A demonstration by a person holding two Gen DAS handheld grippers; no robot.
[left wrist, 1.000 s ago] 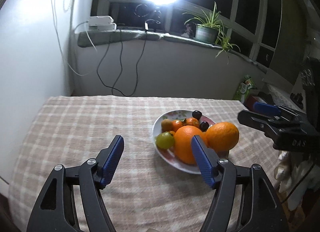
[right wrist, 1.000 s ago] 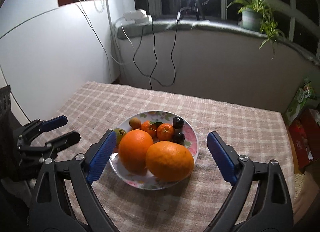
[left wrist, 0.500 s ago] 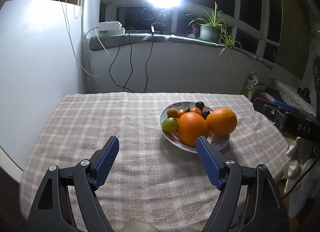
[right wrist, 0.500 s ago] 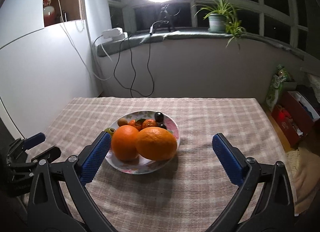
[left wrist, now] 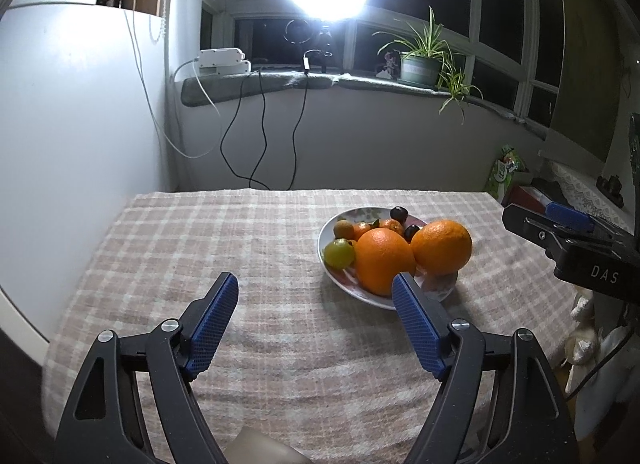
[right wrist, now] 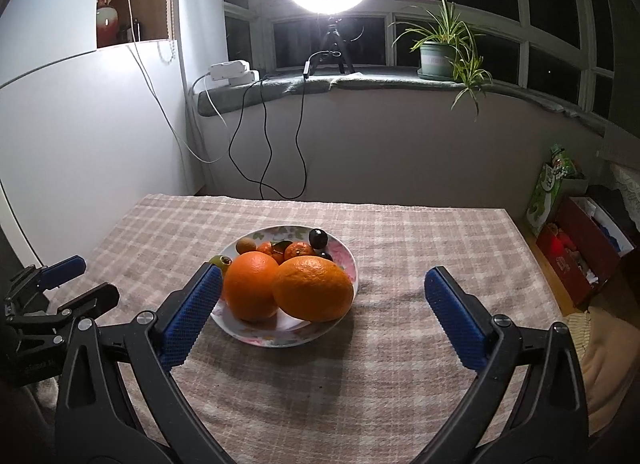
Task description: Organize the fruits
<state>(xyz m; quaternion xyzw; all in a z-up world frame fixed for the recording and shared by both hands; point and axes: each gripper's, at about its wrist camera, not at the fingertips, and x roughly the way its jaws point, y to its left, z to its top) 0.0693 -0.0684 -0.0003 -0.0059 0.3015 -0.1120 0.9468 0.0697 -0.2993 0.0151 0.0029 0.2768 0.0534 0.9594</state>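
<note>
Both my grippers hang over the near edge of the table, jaws spread wide with nothing between them: left gripper (left wrist: 316, 316), right gripper (right wrist: 320, 304). The plate (right wrist: 347, 264) sits mid-table, toward the right edge, on the checked cloth (left wrist: 200, 240). It carries two big oranges (right wrist: 251, 286) at its near rim, with small citrus (right wrist: 298, 251), dark fruits (right wrist: 317, 238) and a green one (left wrist: 338, 253) behind. Piling everything on one plate suggests the sorting is done, or not yet begun.
</note>
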